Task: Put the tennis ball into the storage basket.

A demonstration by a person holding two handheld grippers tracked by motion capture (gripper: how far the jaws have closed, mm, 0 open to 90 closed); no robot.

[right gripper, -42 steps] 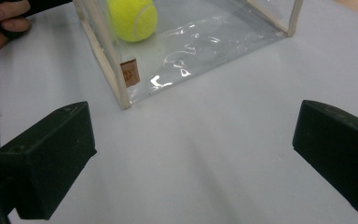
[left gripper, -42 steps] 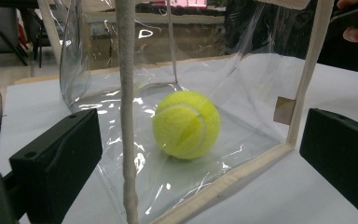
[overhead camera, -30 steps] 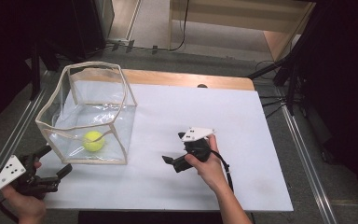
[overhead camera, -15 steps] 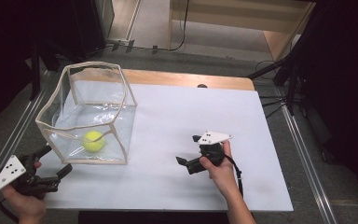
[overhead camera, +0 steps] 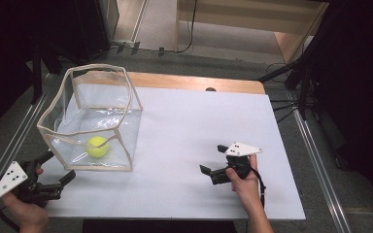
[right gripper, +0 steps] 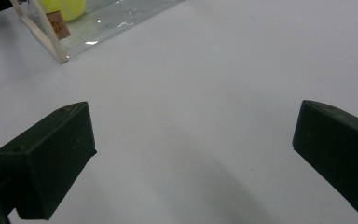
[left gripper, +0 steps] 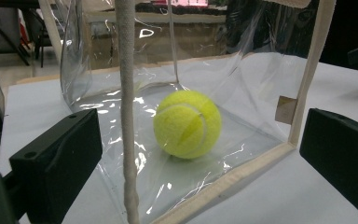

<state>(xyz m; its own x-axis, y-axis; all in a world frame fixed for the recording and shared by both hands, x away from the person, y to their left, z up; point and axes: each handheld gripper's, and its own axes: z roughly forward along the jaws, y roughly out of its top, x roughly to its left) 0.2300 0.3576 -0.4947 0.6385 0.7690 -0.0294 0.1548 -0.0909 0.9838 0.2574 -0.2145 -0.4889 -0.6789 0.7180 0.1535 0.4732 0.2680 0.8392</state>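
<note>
One tennis ball (left gripper: 187, 124) sits inside the clear bag (overhead camera: 126, 127), its tan label (left gripper: 285, 110) unreadable; left gripper (overhead camera: 59, 168) and right gripper (overhead camera: 212, 158) both spread, empty.

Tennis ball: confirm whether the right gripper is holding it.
No, the tennis ball lies inside the clear bag, while the right gripper stands open over bare table.

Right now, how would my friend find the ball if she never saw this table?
Look at the white table, then its left side, where a clear plastic box with cream edging stands. On the box floor lies the fuzzy yellow-green tennis ball, the one round, bright thing there.
</note>
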